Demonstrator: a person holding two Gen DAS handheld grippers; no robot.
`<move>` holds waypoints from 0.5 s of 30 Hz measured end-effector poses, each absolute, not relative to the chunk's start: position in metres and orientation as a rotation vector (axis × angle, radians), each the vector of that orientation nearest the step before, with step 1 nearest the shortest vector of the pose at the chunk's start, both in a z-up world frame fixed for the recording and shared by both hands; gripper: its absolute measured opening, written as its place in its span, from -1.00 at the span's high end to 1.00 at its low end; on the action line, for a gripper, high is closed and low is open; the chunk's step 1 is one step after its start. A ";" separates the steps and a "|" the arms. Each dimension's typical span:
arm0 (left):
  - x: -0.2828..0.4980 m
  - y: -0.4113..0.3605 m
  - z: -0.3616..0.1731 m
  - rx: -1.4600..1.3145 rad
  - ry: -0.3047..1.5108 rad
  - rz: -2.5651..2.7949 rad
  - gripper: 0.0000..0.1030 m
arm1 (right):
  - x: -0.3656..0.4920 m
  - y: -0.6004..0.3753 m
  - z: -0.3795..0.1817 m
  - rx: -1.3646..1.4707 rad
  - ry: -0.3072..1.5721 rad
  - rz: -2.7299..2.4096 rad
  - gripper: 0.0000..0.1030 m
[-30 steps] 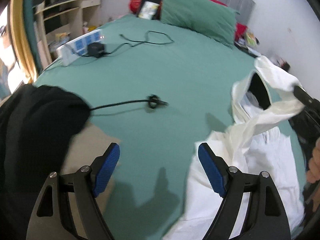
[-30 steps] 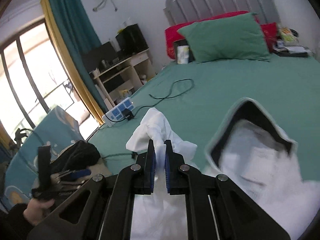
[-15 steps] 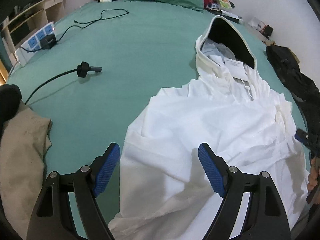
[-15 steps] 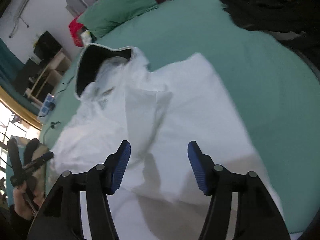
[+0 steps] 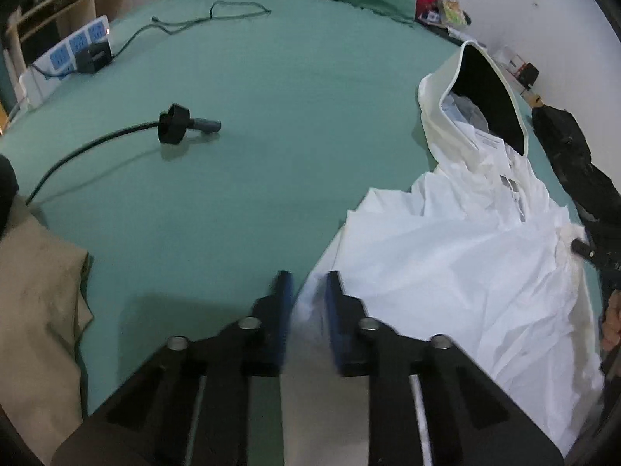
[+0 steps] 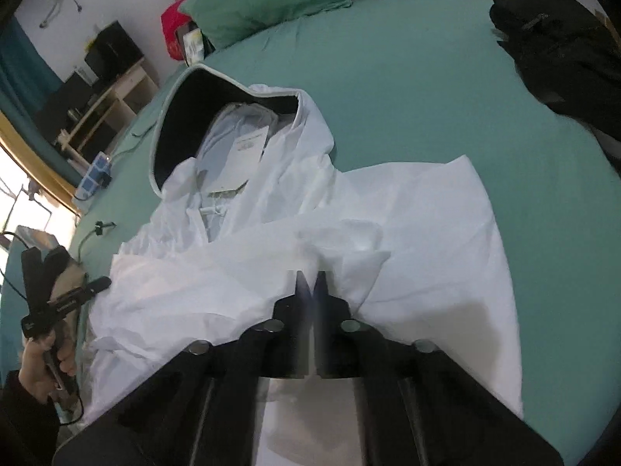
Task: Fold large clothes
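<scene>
Here, white hooded garment (image 6: 388, 213) on bed, left hand-held gripper (image 5: 306, 291) closing on its edge (right (image 6: 310, 283) clamped on fabric)

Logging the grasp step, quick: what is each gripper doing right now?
Left gripper: jaws closing on the edge of the white hooded jacket.
Right gripper: shut, pinching a fold of the same jacket.

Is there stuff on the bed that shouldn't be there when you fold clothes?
Yes. A black cable with a plug and a second thin cord lie loose on the green sheet, and a power strip sits at its edge. The white hooded jacket lies rumpled.
</scene>
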State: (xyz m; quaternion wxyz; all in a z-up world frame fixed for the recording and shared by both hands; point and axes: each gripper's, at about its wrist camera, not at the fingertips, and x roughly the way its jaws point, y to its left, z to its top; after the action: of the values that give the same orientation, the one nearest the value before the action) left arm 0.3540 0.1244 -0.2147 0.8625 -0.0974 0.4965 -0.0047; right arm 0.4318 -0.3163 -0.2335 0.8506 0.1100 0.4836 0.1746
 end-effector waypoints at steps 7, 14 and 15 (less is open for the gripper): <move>0.336 0.134 -0.186 -0.316 0.821 0.047 0.99 | 0.405 -0.352 -0.147 0.219 0.707 0.398 0.97; 0.335 0.139 -0.189 -0.301 0.818 0.110 0.99 | 0.401 -0.379 -0.229 0.235 0.981 0.299 0.96; 0.339 0.142 -0.197 -0.315 0.863 0.124 0.99 | 0.401 -0.379 -0.245 0.231 1.032 0.291 0.96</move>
State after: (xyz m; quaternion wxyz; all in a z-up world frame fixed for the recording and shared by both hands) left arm 0.3394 0.1416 -0.1974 0.8944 -0.1522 0.4163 0.0600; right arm 0.4007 -0.3786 -0.2451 0.8533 0.1098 0.4907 0.1381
